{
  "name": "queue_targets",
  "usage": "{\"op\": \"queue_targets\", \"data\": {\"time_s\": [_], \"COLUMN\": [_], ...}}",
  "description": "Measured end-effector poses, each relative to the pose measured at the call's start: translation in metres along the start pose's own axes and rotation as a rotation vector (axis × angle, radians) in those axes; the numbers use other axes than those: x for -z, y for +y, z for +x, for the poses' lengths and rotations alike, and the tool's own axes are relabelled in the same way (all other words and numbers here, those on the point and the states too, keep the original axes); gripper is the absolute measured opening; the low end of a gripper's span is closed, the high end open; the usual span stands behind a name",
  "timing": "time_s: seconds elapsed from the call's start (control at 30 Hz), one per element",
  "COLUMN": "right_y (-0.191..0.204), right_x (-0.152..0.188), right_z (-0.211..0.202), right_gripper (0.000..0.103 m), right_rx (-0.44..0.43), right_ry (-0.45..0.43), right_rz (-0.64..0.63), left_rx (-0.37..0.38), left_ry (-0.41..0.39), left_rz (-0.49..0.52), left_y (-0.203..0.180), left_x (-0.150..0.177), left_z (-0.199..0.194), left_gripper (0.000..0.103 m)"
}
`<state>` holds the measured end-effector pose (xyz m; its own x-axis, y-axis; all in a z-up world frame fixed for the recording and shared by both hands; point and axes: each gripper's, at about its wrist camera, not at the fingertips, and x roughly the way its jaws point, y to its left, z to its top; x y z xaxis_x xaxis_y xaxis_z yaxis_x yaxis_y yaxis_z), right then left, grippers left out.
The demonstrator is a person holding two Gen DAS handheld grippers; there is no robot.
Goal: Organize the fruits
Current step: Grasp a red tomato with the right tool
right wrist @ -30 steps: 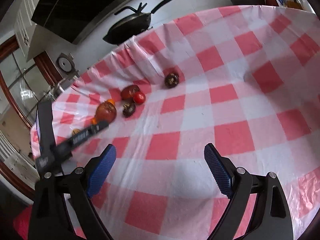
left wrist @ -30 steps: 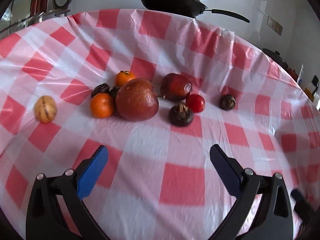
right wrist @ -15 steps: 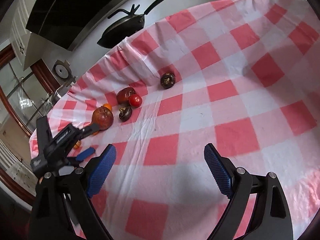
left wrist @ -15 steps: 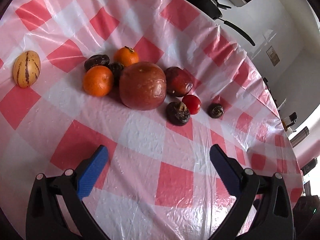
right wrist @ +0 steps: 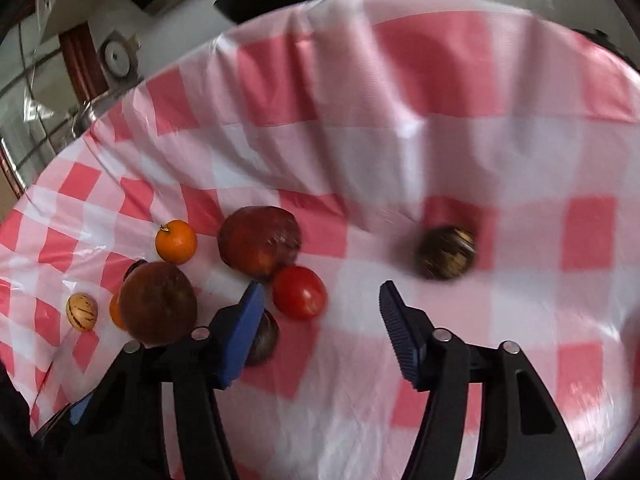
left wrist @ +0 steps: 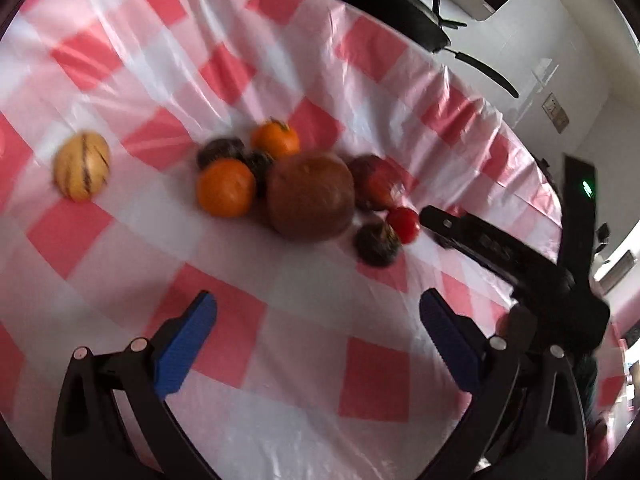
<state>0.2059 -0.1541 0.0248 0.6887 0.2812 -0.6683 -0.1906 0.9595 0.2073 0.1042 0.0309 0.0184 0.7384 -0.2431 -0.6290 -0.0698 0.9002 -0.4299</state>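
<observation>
Fruits lie in a cluster on the red-and-white checked tablecloth [left wrist: 280, 360]: a big brown-red fruit [left wrist: 310, 196], two oranges [left wrist: 226, 188] [left wrist: 275, 139], a dark red fruit [left wrist: 376, 186], a red tomato [left wrist: 403, 224], dark round fruits [left wrist: 377, 244] and a striped yellow melon [left wrist: 82, 166] apart at the left. My left gripper [left wrist: 314, 324] is open and empty, short of the cluster. My right gripper [right wrist: 320, 320] is open and empty, just above the tomato [right wrist: 299, 292]. A lone dark fruit [right wrist: 446, 252] lies ahead to its right. The right gripper's body [left wrist: 500, 248] shows in the left wrist view.
A black pan [left wrist: 392, 12] sits beyond the table's far edge, by the white wall. A wooden frame and metal rack [right wrist: 60, 92] stand at the far left in the right wrist view. The cloth is wrinkled near the far edge [right wrist: 360, 120].
My right gripper has swung in over the table to the tomato and the cluster. My left gripper has drawn back a little and tilted. Both stay open.
</observation>
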Motion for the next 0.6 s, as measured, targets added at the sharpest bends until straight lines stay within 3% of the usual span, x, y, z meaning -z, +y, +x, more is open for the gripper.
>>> {"op": "queue_targets", "data": {"time_s": [0.17,0.4,0.6], "right_y": [0.014,0.016,0.023], "right_x": [-0.008,-0.008,-0.002], "right_z": [0.022,0.047,0.044], "right_gripper": [0.048,0.046,0.035], "right_rx": [0.010,0.062,0.125], "right_ry": [0.061,0.141,0.134], "right_rz": [-0.053,-0.067,-0.120], "left_rx": [-0.006,-0.008,-0.007], "left_ry": [0.000,0.007,0.009], "left_rz": [-0.002,0.008,0.013], "left_y": [0.001,0.000,-0.002], "left_x": [-0.001,0.001,0.000], "left_z": [-0.001,0.000,0.001], "left_gripper": [0.101,0.101,0.101]}}
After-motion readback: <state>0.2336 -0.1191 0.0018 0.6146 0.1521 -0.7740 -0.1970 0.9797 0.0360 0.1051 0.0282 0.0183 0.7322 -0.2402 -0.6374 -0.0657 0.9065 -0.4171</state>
